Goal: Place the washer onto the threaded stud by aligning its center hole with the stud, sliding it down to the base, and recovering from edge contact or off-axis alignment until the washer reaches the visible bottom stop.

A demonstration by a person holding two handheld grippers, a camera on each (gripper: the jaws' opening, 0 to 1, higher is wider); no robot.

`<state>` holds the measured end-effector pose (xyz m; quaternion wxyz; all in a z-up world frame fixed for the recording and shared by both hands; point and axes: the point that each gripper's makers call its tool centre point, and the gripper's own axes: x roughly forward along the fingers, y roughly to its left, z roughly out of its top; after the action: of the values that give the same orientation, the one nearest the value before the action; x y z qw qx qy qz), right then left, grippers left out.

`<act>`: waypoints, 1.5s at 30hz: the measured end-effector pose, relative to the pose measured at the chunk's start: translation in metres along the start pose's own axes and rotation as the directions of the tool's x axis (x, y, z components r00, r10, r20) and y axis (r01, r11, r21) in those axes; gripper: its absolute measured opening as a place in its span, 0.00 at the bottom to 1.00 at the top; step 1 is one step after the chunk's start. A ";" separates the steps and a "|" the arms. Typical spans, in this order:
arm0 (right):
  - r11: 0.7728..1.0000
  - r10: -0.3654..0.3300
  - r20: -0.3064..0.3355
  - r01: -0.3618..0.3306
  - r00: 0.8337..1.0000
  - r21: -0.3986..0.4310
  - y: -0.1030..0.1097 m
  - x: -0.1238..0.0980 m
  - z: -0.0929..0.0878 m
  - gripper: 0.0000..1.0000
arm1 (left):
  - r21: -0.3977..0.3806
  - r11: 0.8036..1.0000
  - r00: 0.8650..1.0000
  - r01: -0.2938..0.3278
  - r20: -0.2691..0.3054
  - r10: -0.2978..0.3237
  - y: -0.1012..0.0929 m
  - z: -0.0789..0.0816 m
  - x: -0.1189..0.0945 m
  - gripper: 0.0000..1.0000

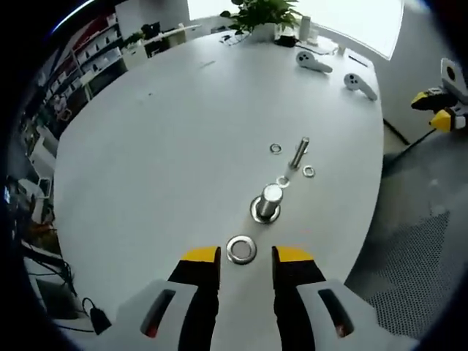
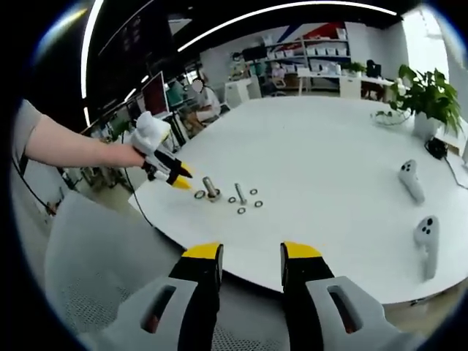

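A large steel washer [image 1: 240, 249] lies flat on the white table [image 1: 168, 139], just ahead of my open left gripper [image 1: 246, 255], whose yellow-tipped jaws stand either side of it without touching. Beyond it an upright stud [image 1: 268, 202] stands on its base disc. In the right gripper view the stud [image 2: 210, 188] and large washer [image 2: 199, 194] sit near the table's near-left edge, with the left gripper [image 2: 178, 175] held by a person's hand beside them. My right gripper [image 2: 251, 256] is open, off the table edge.
A loose bolt [image 1: 298, 153] and three small washers [image 1: 308, 171] lie past the stud. Two white controllers [image 1: 314, 62] and a potted plant [image 1: 265, 16] sit at the far end. A person's arm [image 2: 69, 146] reaches in; shelves and desks stand behind.
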<state>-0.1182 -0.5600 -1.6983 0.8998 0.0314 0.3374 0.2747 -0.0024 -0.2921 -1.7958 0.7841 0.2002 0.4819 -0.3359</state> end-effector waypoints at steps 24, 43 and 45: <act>0.999 0.041 0.008 -0.041 0.999 -0.010 0.007 0.001 0.001 0.33 | -0.008 1.000 0.988 -0.016 -0.157 0.014 0.012 -0.029 0.018 0.30; 0.999 0.043 0.027 -0.043 0.999 -0.002 0.008 0.001 0.004 0.32 | 0.043 0.999 0.970 0.021 -0.244 -0.010 0.001 -0.024 0.049 0.30; 0.999 0.041 0.030 -0.041 0.999 0.001 0.008 0.001 0.004 0.32 | 0.059 0.998 0.968 0.021 -0.251 -0.005 0.001 -0.025 0.048 0.29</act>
<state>-0.1187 -0.5522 -1.6940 0.8988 0.0431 0.3236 0.2925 -0.0028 -0.2915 -1.8500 0.7081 0.2618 0.5680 -0.3277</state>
